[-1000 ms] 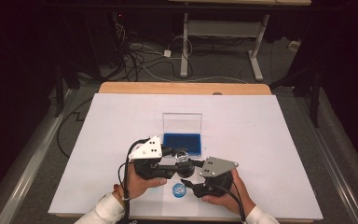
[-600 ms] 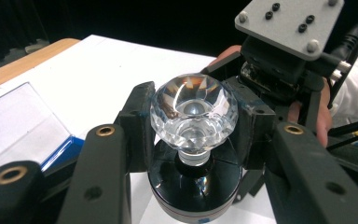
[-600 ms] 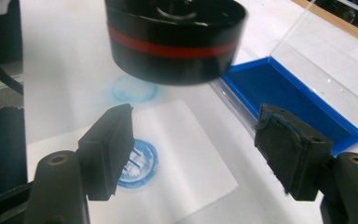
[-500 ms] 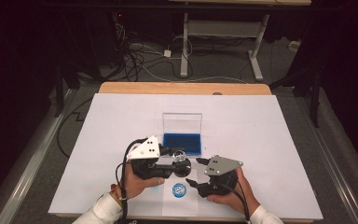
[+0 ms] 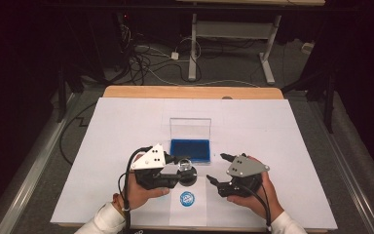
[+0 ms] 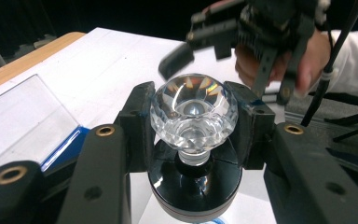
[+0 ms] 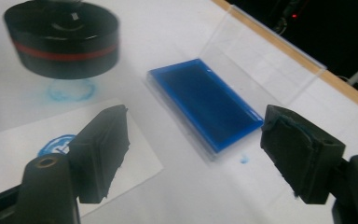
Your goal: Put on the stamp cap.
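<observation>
At 6 o'clock on the white table [image 5: 126,126] in the high view, we saw the left gripper [image 5: 177,170] pinching the stamp [image 5: 187,171] by its clear faceted knob [image 6: 193,111], one pad [image 6: 137,123] pressed on each side. Its black round base [image 6: 195,186] hung below the jaws, lifted off the table, and the right gripper view showed a red band around it [image 7: 63,39]. At 6 o'clock from the stamp lay a white paper slip [image 5: 187,207] with a round blue print [image 5: 187,198]. At 12 o'clock from the stamp sat the blue ink pad [image 5: 191,151] in its clear case, lid [image 5: 190,128] standing upright behind. Toward 3 o'clock of the stamp, the right gripper [image 5: 215,169] was apart from it, its jaws spread with nothing between; they had just been opening. We also saw a faint blue ring smudge [image 7: 70,90] on the table under the base.
</observation>
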